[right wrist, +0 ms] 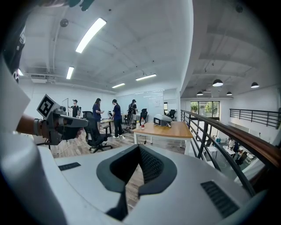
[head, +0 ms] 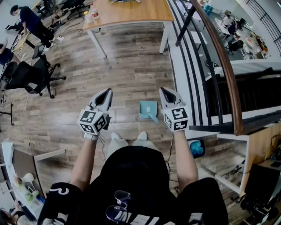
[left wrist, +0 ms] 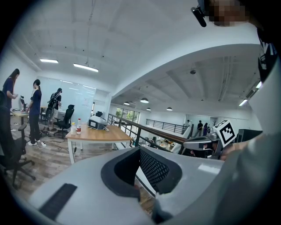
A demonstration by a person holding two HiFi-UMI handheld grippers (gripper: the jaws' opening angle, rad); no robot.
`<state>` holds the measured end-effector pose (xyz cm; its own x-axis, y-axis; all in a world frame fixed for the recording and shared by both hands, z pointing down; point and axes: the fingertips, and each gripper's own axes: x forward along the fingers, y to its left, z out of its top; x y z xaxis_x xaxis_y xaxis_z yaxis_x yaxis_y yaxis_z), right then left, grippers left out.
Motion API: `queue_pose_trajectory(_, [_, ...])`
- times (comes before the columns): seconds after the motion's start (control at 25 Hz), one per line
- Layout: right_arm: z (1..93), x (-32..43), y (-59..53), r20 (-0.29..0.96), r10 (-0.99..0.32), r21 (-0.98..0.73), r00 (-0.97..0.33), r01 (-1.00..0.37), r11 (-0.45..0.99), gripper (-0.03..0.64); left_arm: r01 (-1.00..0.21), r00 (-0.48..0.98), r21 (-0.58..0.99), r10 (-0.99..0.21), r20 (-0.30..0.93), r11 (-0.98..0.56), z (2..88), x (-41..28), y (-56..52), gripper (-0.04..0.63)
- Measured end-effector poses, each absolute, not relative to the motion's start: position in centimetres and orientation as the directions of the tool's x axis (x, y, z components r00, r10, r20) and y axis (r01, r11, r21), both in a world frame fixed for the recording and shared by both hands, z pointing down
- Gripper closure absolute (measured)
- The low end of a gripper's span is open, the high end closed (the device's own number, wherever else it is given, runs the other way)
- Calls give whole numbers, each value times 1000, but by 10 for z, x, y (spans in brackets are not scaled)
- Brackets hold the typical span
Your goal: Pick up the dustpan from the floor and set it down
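A small teal dustpan [head: 148, 110] lies on the wooden floor just ahead of the person's feet. It shows only in the head view. My right gripper [head: 163, 89] hangs in the air right of and above it, jaws shut and empty. My left gripper [head: 106, 91] is held at the same height further left, also shut with nothing in it. In the left gripper view the left gripper [left wrist: 139, 151] has its dark pads met at the tip. In the right gripper view the right gripper [right wrist: 139, 147] is closed the same way. Both point out across the room.
A wooden table [head: 127, 13] stands ahead. A black office chair [head: 30, 74] is at the left. A railing with a wooden handrail [head: 221, 66] runs close along the right, over a drop to the lower floor. People stand at the far left [head: 30, 22].
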<state>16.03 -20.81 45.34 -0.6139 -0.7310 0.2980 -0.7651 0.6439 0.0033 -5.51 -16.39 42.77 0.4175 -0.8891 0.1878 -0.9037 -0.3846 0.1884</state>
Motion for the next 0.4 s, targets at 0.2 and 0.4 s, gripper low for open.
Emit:
queue_pose_trajectory(0.2, [453, 159, -206, 300, -728, 4, -616, -763, 647, 621, -904, 415, 190, -891, 186, -382, 427, -56, -162, 601])
queue_pose_trajectory(0.4, [455, 160, -204, 298, -729, 10, -616, -762, 648, 621, -904, 415, 190, -891, 186, -382, 427, -55, -160, 601])
